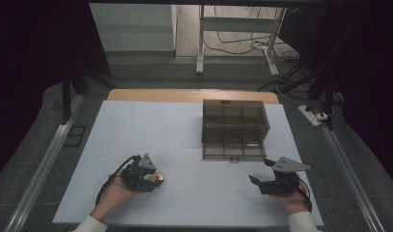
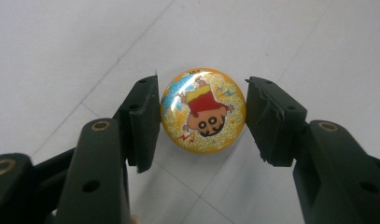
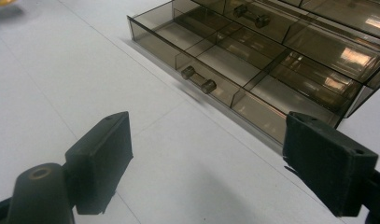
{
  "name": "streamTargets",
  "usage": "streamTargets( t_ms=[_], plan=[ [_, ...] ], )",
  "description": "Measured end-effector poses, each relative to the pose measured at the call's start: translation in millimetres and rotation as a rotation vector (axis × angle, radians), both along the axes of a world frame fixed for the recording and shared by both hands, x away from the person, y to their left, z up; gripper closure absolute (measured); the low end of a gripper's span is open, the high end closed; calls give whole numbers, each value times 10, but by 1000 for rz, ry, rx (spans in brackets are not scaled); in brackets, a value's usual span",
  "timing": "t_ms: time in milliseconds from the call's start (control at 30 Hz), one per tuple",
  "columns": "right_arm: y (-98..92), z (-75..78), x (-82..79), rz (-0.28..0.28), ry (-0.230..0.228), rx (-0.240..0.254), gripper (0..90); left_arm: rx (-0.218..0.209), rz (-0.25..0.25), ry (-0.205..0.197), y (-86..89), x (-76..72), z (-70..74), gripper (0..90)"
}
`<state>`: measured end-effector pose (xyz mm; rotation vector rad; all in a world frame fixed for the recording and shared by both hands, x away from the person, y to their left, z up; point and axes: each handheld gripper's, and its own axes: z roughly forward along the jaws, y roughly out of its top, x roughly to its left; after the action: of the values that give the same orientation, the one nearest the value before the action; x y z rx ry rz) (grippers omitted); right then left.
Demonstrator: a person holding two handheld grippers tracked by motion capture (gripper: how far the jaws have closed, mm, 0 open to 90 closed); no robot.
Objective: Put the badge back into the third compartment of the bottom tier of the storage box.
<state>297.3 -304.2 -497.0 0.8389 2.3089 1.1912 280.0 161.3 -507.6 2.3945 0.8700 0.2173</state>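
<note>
A round yellow glittery badge [image 2: 203, 109] with an upside-down cartoon child on it lies on the white table [image 2: 61, 56]. My left gripper [image 2: 202, 119] is shut on the badge, one black pad pressing each side. In the high view the left gripper [image 1: 154, 178] sits low at the table's front left with the badge [image 1: 158, 178] at its tip. My right gripper [image 1: 259, 170] is open at the front right with nothing between its jaws. In its own view the right gripper [image 3: 211, 140] points toward the pulled-out drawer [image 3: 215, 60].
A smoked transparent drawer box [image 1: 235, 116] stands on the right half of the table, its lower drawer [image 1: 232, 151] pulled out, divided into compartments, with a bar handle [image 3: 198, 79]. The white table surface [image 1: 150, 130] stretches to the left of the box. Metal rails [image 1: 44, 164] flank the table.
</note>
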Motion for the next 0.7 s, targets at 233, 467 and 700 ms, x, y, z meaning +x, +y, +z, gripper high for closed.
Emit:
streamTargets(
  t_ms=[233,467,700],
  plan=[
    [-1,3,0,2,-4,5,157,-72,30,-27,99,-22,81,460],
    [0,-4,1,2,-1,3,157,-119,56,-66,161,-41,142,460],
    [0,-5,-2,0,-1,1,158,-159,68,-80,215,-69,191,460]
  ],
)
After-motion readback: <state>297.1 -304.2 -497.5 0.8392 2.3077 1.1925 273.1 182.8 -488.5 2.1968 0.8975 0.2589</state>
